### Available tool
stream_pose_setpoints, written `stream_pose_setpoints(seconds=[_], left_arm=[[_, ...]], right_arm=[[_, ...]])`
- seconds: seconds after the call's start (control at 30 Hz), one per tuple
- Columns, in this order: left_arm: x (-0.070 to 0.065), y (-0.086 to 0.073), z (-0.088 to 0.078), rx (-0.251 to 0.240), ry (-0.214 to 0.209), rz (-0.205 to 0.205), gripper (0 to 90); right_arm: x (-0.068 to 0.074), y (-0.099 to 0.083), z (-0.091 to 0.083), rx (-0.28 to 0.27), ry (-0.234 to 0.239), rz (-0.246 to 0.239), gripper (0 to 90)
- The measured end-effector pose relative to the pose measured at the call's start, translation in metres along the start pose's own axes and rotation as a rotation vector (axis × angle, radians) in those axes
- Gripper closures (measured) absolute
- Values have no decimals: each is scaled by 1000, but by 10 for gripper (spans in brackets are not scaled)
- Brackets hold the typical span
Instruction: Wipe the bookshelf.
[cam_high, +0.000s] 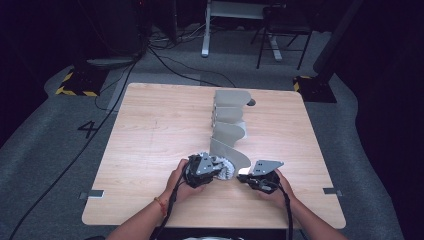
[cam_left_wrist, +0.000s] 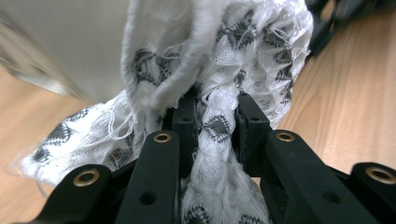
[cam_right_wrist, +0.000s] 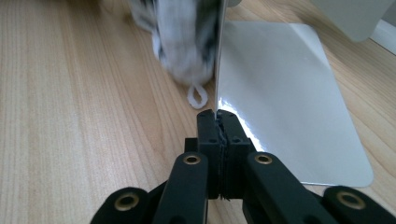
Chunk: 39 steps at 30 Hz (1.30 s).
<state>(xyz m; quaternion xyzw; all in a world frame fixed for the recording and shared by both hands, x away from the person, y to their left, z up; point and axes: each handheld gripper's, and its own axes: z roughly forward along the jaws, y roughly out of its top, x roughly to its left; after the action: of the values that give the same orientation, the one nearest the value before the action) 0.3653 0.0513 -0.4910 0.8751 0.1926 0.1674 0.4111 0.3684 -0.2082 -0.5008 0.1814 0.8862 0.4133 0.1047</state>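
Left gripper (cam_left_wrist: 217, 123): clamped on patterned cloth (cam_left_wrist: 219, 56).
Right gripper (cam_right_wrist: 218, 122): pinching nearest divider plate (cam_right_wrist: 285, 107) edge.
Relation: cloth lies just left of plate, touching it.

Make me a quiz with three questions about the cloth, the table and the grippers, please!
1. Where is the white and black cloth?
A. On the floor
B. Between the left gripper's jaws
C. At the far table edge

2. What is the table top made of?
A. Light wood
B. Blue plastic
C. Glass

3. How are the right gripper's jaws?
A. Wide open
B. Shut on a cup
C. Shut on the edge of the grey divider

Answers: 1 B, the left gripper view shows a twist of cloth pinched between its pads. 2 A, the high view shows pale wood grain. 3 C, the right gripper view shows the jaws pressed together at the thin upright edge of the divider.
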Motion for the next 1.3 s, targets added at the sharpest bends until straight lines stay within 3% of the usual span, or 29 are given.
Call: stream_pose_setpoints(seconds=[0.07, 0.2, 0.4, 0.47, 0.53, 0.73, 0.83, 0.97, 1.1, 1.3], left_arm=[[-4, 0, 10, 7, -6, -11, 742], [-10, 7, 12, -2, -21, -6, 742], [-24, 26, 9, -41, -44, 35, 742], [-24, 32, 1, -70, -35, 47, 742], [-21, 37, -8, -107, -32, 31, 742], [-7, 52, -41, -228, 32, -1, 741], [2, 50, -52, -245, 66, -13, 741], [17, 36, -53, -209, 102, -38, 741], [31, 16, -44, -140, 118, -72, 740], [30, -1, -16, -32, 98, -82, 740]], right_arm=[[-1, -1, 0, -2, -3, 10, 891], [-3, -2, -1, -5, -1, 24, 889], [-3, -2, -1, -7, -2, 29, 890], [-3, -3, -2, -7, -5, 32, 889], [-3, -3, -2, -8, -5, 32, 890], [-3, -3, -2, -8, -5, 31, 890], [-3, -3, -2, -8, -5, 30, 889], [-3, -3, -2, -8, -5, 33, 889], [-3, -3, -2, -9, -3, 32, 889], [-2, -3, -1, -8, -9, 34, 890]])
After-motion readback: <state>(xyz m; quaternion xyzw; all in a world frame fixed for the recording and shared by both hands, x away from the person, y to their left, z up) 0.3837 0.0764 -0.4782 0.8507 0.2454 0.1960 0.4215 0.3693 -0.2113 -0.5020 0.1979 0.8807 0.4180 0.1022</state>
